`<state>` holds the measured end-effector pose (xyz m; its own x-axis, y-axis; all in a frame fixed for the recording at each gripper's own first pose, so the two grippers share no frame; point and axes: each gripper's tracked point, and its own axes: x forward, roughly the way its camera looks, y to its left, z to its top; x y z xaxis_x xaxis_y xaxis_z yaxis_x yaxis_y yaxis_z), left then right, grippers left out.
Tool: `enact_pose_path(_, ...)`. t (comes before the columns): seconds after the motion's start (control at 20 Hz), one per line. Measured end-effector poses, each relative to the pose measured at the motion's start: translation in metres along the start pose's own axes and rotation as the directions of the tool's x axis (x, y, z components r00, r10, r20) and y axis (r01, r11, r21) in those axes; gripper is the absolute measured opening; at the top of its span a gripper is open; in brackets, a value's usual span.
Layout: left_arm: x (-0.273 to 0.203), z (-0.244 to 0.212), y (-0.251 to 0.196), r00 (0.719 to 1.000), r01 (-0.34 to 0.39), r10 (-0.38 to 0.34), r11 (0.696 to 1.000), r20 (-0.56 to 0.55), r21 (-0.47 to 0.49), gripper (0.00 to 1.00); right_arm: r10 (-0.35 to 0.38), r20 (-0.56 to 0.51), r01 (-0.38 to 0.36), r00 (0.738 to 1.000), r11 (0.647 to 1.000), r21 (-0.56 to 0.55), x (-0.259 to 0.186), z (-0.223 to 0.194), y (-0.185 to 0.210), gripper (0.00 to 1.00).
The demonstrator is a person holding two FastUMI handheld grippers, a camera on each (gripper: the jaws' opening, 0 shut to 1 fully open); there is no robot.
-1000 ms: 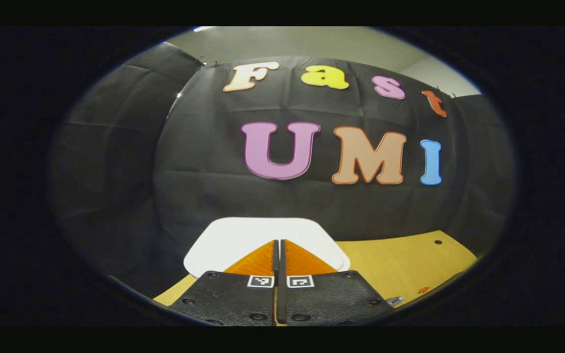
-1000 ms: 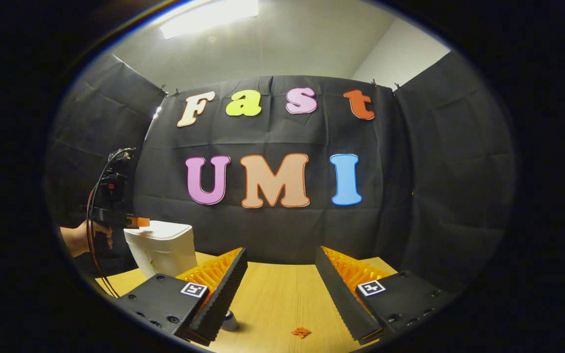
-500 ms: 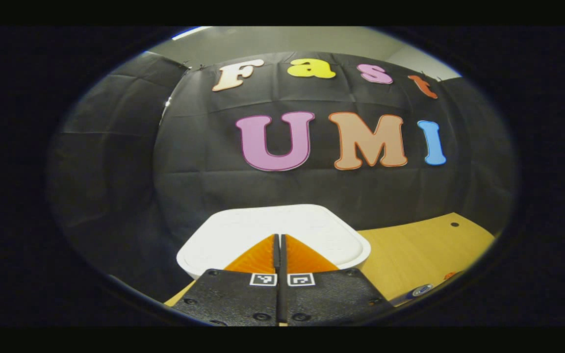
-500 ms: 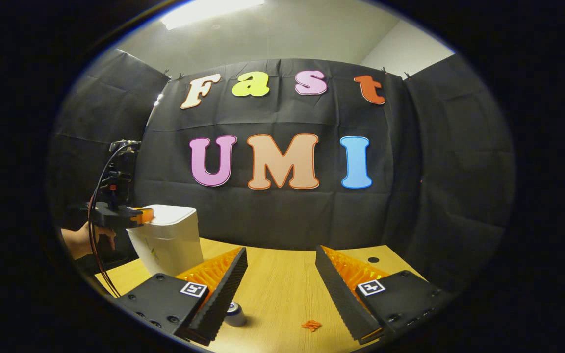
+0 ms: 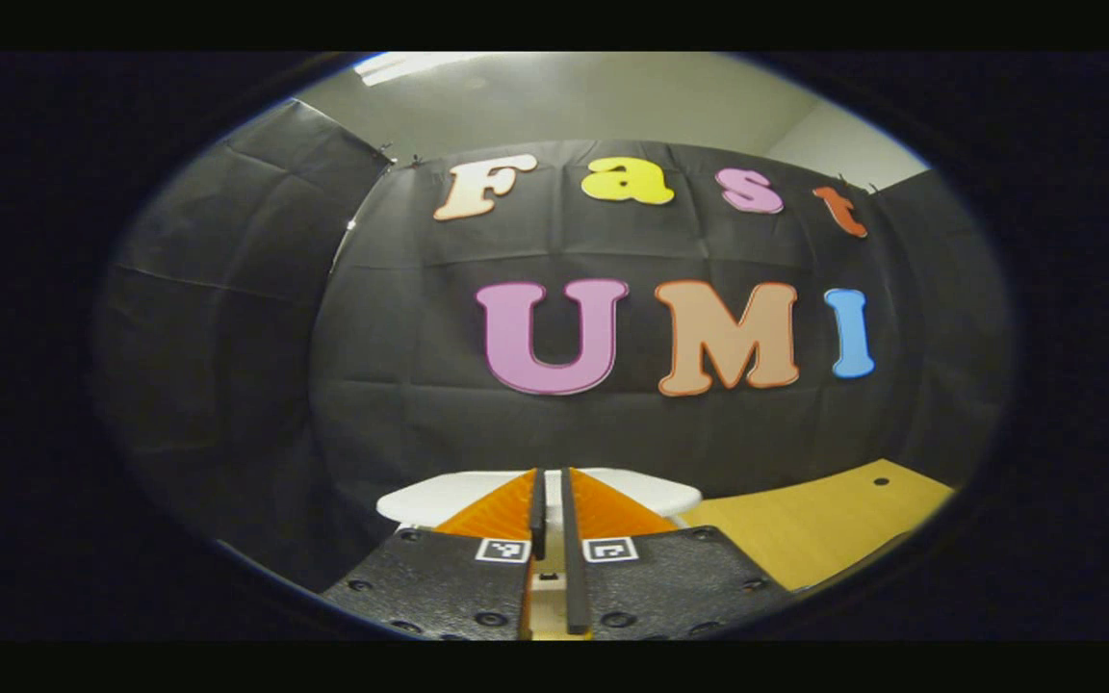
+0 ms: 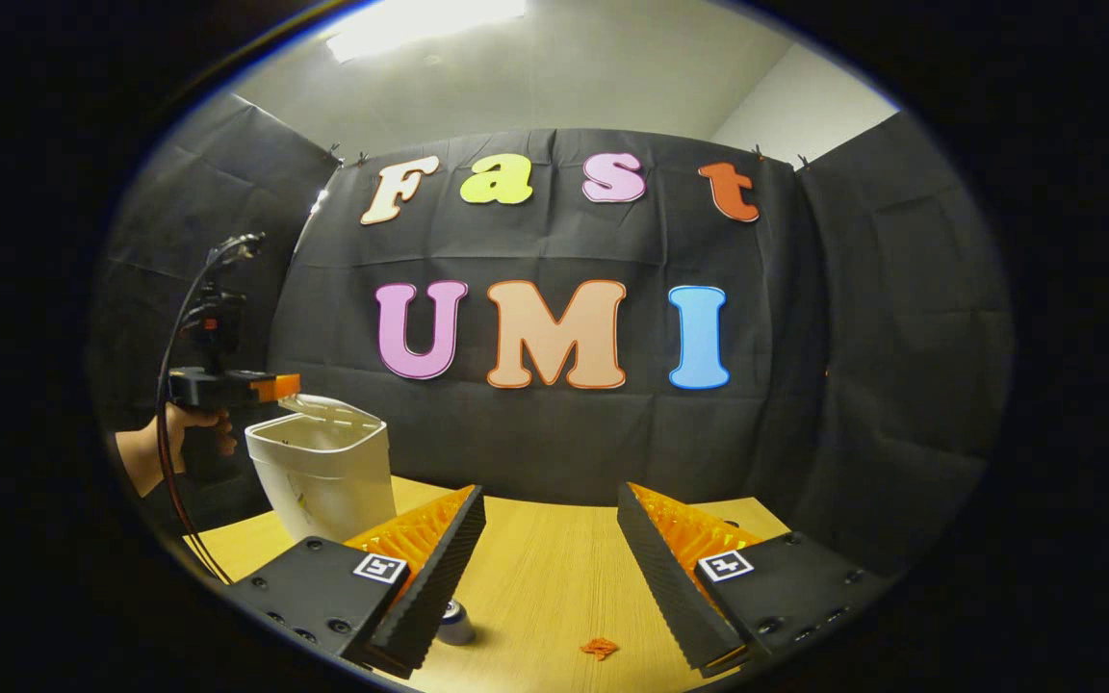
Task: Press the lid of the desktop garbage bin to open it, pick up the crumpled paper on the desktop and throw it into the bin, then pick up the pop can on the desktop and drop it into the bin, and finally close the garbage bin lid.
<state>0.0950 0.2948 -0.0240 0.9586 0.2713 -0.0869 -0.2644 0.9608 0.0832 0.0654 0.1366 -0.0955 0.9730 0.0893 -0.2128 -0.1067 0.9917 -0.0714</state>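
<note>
The white bin [image 6: 323, 476] stands at the table's left. Its lid [image 6: 335, 412] is tilted up a little, with a gap above the rim. In the left gripper view the lid [image 5: 631, 493] shows edge-on just beyond my left gripper [image 5: 550, 474], which is shut with nothing between its fingers. The right gripper view shows a hand holding the left gripper [image 6: 287, 387] just above the lid's left edge. My right gripper [image 6: 550, 500] hangs open over the table. Below it lie the pop can [image 6: 458, 626], partly behind a finger, and the small orange crumpled paper [image 6: 599, 648].
The wooden table [image 6: 545, 577] reaches the booth's black cloth wall at the back. A small round hole [image 5: 881, 478] marks its far right part. A cable [image 6: 169, 452] hangs from the left gripper beside the bin.
My left gripper dipped onto the lid half a second ago and has since risen. The lid, flat and shut before, now stands tilted up. The right gripper has hardly moved.
</note>
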Motion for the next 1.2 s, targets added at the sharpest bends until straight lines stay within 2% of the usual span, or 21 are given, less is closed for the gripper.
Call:
enact_pose_path(0.15, -0.019, 0.031, -0.011, 0.996, 0.014, -0.013, 1.000, 0.085, -0.012, 0.94, -0.006, 0.017, 0.006, 1.000, 1.000, 0.006, 0.000, 0.004, -0.010, 0.95)
enact_pose_path(0.3, -0.049, 0.053, -0.021, 0.991, -0.002, 0.004, 1.000, 0.137, -0.019, 0.93, 0.008, 0.018, -0.008, 1.000, 1.000, 0.010, 0.003, 0.000, -0.020, 0.94)
enact_pose_path(0.45, -0.090, 0.064, -0.039, 0.985, 0.011, -0.001, 0.998, 0.175, -0.058, 0.94, 0.019, -0.017, -0.019, 1.000, 1.000, 0.021, 0.008, -0.022, -0.035, 0.94)
enact_pose_path(0.65, -0.134, 0.057, -0.061, 0.983, 0.015, 0.001, 0.996, 0.184, -0.087, 0.94, 0.025, -0.120, -0.021, 0.992, 0.999, 0.041, 0.021, -0.077, -0.054, 0.94)
enact_pose_path(0.8, -0.155, 0.035, -0.074, 0.992, 0.006, 0.005, 0.997, 0.130, -0.082, 0.93, 0.023, -0.240, -0.018, 0.971, 1.000, 0.021, 0.034, -0.134, -0.066, 0.94)
enact_pose_path(1.0, -0.178, 0.013, -0.081, 0.998, -0.028, 0.031, 0.997, 0.048, -0.072, 0.93, 0.030, -0.407, -0.035, 0.913, 0.999, -0.004, 0.048, -0.216, -0.076, 0.94)
enact_pose_path(1.05, -0.182, 0.011, -0.081, 0.998, -0.040, 0.042, 0.997, 0.040, -0.067, 0.93, 0.031, -0.457, -0.037, 0.889, 0.999, -0.006, 0.051, -0.241, -0.078, 0.94)
enact_pose_path(1.15, -0.189, 0.010, -0.080, 0.998, -0.060, 0.062, 0.997, 0.031, -0.051, 0.92, 0.049, -0.571, -0.052, 0.819, 0.999, 0.011, 0.055, -0.286, -0.077, 0.93)
enact_pose_path(1.2, -0.193, 0.010, -0.080, 0.997, -0.067, 0.068, 0.997, 0.028, -0.040, 0.92, 0.061, -0.622, -0.059, 0.781, 0.998, 0.024, 0.055, -0.302, -0.075, 0.87)
